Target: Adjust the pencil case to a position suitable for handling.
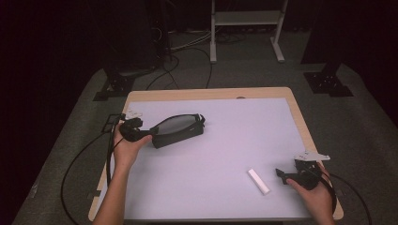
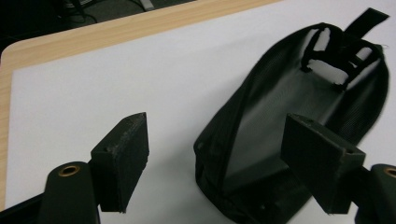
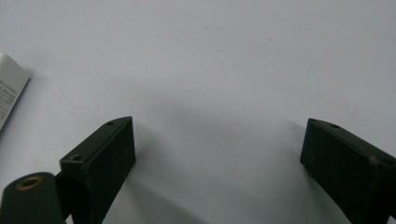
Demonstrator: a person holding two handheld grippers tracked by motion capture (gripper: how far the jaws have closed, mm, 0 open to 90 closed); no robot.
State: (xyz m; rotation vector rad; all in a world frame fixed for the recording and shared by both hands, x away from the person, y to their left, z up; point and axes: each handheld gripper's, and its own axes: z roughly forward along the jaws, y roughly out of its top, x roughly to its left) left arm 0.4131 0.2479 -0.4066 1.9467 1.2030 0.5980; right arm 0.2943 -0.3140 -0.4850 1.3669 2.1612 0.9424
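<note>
Pouch (image 1: 179, 130): the black mesh pouch lies on its side at the far left of the white surface (image 1: 220, 154). Your left gripper (image 2: 219, 158) sits at its near-left end, fingers (image 2: 122, 161) spread, one on bare surface and one above the mesh; nothing is gripped. Your right gripper (image 1: 284, 174) rests at the near right, fingers apart and empty, just beside the small white box (image 1: 259, 181). Judged from this, no step is complete: the pouch is not yet held and the box is untouched.
</note>
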